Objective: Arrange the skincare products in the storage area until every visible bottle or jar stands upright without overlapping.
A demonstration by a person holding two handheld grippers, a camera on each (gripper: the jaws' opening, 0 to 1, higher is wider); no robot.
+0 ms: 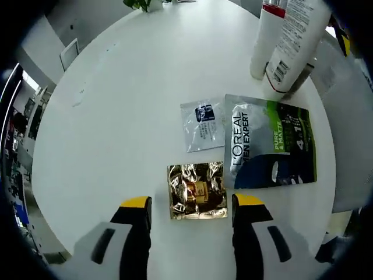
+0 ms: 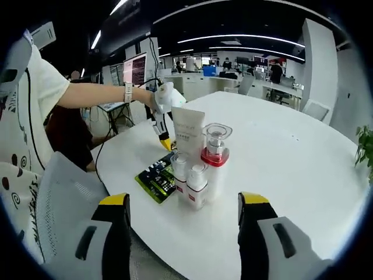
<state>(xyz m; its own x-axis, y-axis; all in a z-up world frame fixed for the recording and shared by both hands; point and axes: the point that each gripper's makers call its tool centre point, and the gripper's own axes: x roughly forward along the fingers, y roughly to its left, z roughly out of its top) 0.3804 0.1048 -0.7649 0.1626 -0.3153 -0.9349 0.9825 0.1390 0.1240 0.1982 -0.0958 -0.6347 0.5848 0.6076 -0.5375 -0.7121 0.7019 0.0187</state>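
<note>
On the round white bench (image 2: 303,151) the bottles are already standing up in a little group: a tall white tube (image 2: 188,133), a pump bottle with a red collar (image 2: 214,157), and two small white bottles (image 2: 196,185) in front of it, all upright and close together, though I cannot tell if they touch. Flat beside them lie a green and black L'Oreal Men Expert sachet (image 1: 273,146), a small clear sachet (image 1: 202,125) and a shiny gold sachet (image 1: 197,190). None of the three sachets lies on another. So the bottles look done, I think, and perhaps only the flat sachets are left. The left gripper (image 1: 192,210) hangs over the gold sachet with its jaws wide apart, holding nothing. The right gripper (image 2: 183,207) sits back from the bottles, jaws wide apart too and empty.
</note>
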